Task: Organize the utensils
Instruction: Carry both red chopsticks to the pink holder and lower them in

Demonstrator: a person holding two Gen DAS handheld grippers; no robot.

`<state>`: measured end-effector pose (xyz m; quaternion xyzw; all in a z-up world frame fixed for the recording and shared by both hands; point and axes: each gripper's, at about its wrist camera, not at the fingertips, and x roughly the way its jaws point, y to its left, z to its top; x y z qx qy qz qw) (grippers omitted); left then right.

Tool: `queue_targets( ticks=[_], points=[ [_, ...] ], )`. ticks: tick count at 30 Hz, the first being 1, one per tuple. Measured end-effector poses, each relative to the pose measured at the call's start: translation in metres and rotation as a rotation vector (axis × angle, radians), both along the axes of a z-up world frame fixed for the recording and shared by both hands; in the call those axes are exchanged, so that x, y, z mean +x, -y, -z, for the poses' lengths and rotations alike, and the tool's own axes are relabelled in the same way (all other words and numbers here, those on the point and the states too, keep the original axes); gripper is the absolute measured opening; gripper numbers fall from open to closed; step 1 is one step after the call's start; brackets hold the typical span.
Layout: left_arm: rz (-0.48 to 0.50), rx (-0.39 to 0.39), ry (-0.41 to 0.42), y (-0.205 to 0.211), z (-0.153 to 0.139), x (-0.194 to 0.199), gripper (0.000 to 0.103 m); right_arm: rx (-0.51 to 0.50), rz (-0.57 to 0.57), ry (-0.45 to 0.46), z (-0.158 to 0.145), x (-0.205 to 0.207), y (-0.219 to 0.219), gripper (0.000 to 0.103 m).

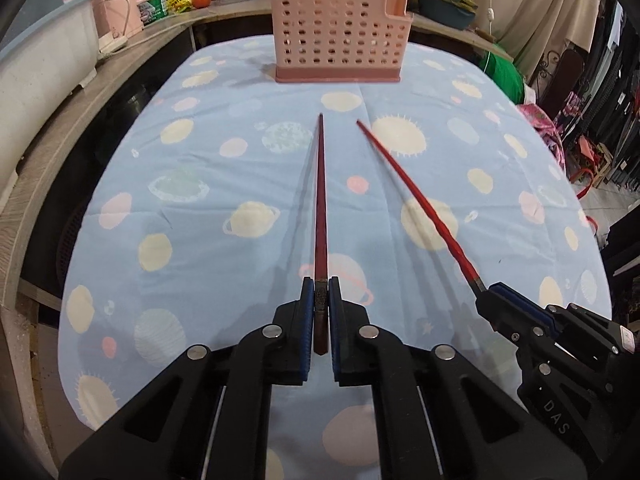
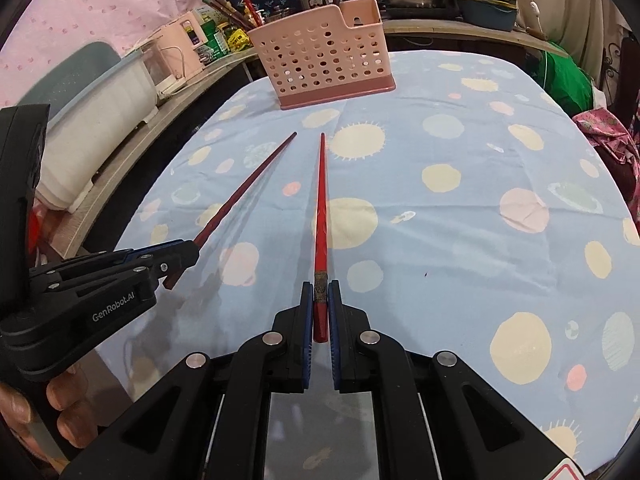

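Pinching one chopstick each by its thick butt end: left gripper (image 1: 319,304) clamps the dark red chopstick (image 1: 320,200), right gripper (image 2: 320,300) the bright red chopstick (image 2: 320,200), tips above the tablecloth (image 1: 240,200), short of the pink holder (image 1: 338,28). Light, stiff, probably slick; the long overhang likely pivots.

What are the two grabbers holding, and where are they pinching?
Each holds one chopstick by its thick end: the left gripper pinches the dark red chopstick, the right gripper the bright red chopstick.
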<state>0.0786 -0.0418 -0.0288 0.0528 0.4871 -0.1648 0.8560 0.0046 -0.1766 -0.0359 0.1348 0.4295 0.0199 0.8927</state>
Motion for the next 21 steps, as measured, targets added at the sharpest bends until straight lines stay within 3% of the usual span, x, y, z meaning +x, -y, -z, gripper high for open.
queue_targets(
  ticks=[10,21],
  points=[
    [-0.016,-0.078,0.094,-0.008,-0.061,0.008,0.007,0.009,0.024,0.130,-0.058,0.009,0.016,0.007],
    [-0.036,-0.106,0.207,-0.002,-0.113,0.042,0.007,-0.002,0.050,0.281,-0.114,0.041,0.038,0.007]
  ],
)
